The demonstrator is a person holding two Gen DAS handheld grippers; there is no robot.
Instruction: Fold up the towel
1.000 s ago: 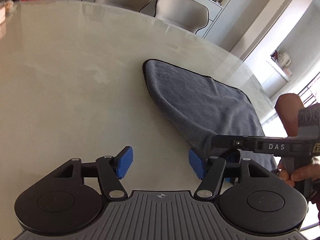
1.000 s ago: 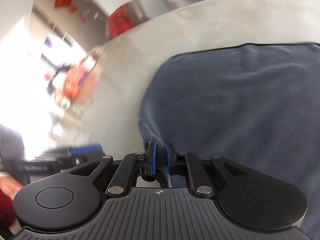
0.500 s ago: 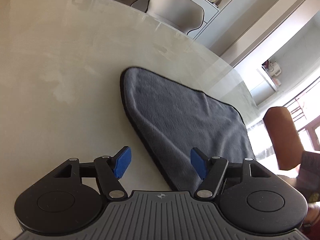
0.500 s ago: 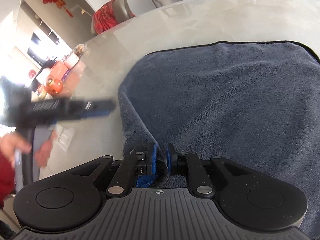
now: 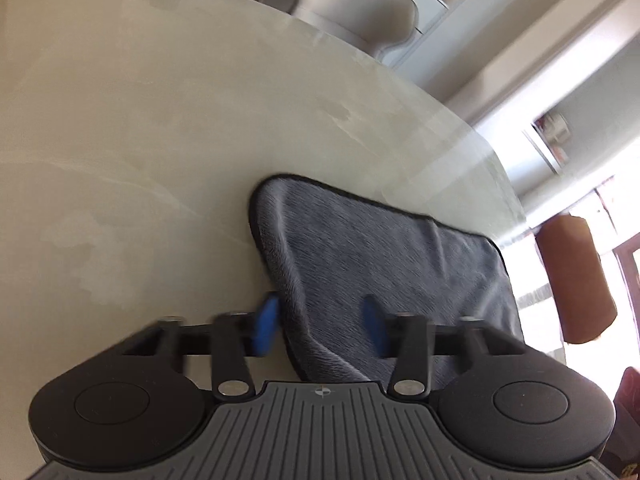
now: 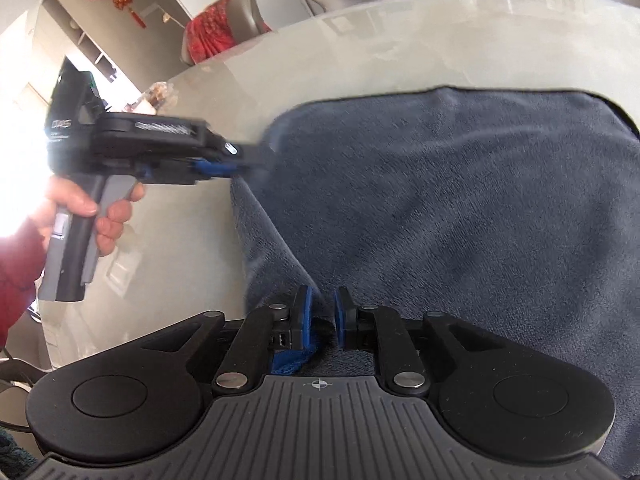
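A dark grey towel (image 5: 384, 264) with a black hem lies on the pale table; it also fills the right wrist view (image 6: 460, 208). My left gripper (image 5: 320, 326) is open, its blue pads on either side of the towel's raised near-left edge; it also shows from the side in the right wrist view (image 6: 224, 160), at the towel's left corner. My right gripper (image 6: 322, 316) is shut on a raised fold of the towel's near edge, which runs up as a ridge toward the left gripper.
The pale glossy table (image 5: 160, 128) spreads left and beyond the towel. Grey chairs (image 5: 356, 8) stand at its far edge. A brown chair back (image 5: 576, 280) stands at the right. A chair with red cloth (image 6: 216, 28) stands at the back left.
My left gripper has moved right and forward over the towel's left edge, and its jaws have narrowed around that edge. My right gripper keeps its hold on the fold.
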